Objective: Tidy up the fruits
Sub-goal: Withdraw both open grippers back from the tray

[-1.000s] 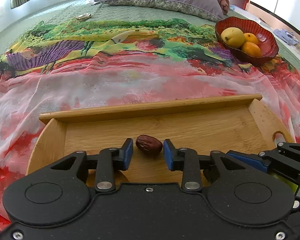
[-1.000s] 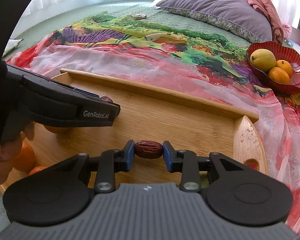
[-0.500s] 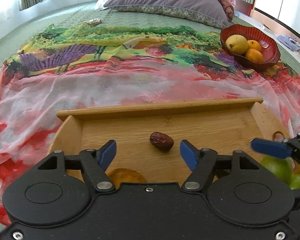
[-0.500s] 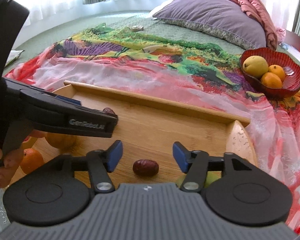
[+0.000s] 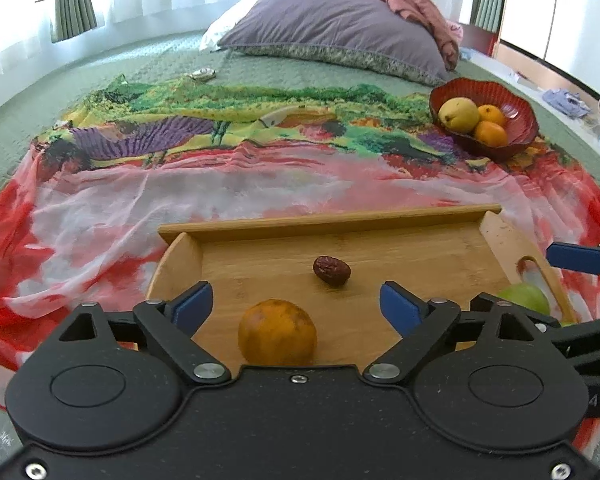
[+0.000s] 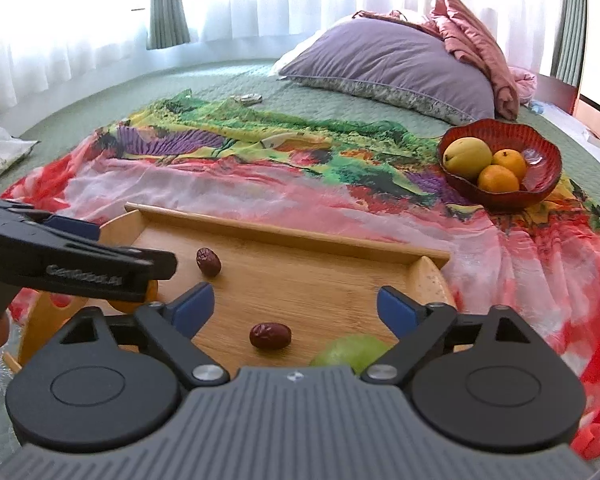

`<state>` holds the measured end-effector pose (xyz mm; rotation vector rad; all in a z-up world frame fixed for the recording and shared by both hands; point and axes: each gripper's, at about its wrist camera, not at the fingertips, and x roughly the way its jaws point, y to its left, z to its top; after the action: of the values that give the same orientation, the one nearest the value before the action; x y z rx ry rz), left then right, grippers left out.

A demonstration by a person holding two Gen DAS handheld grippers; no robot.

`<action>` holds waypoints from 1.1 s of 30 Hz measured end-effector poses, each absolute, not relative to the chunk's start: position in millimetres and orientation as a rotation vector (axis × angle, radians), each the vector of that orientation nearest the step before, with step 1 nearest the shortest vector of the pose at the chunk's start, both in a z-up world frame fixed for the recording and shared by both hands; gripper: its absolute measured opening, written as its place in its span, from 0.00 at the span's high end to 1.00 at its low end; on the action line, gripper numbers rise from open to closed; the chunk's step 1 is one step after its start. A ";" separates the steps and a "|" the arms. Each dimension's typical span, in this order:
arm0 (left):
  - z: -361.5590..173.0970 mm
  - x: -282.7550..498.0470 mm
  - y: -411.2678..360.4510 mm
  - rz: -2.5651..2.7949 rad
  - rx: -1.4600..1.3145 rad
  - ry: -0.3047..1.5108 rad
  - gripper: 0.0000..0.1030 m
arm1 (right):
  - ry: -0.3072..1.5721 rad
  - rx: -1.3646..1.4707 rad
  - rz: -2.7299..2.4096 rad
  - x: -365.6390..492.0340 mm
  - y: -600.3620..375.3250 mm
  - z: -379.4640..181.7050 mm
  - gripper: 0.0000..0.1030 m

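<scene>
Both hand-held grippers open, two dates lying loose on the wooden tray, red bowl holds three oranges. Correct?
Not quite. The red bowl holds two oranges and one larger yellow fruit, as the right wrist view shows. The rest stands: the left hand-held gripper and right hand-held gripper are open, having just been opening, with the two dates loose on the wooden tray.

Left hand-held gripper (image 5: 296, 300) just opened wide; right hand-held gripper (image 6: 296, 300) likewise
</scene>
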<state>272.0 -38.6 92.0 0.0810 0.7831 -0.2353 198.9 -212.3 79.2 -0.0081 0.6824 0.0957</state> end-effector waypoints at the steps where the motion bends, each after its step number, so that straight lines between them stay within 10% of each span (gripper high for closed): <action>1: 93.7 268.5 -37.4 -0.236 0.081 0.777 0.11 | 0.677 -0.008 0.093 195.9 -212.8 80.6 0.02; 33: 96.2 139.1 1.7 -0.216 -0.040 0.651 0.01 | 0.505 0.019 0.047 98.4 -214.3 93.1 0.00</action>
<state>139.1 1.7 96.2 -0.0403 0.6509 -0.2158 98.4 -214.3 93.1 0.0186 0.5048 0.0472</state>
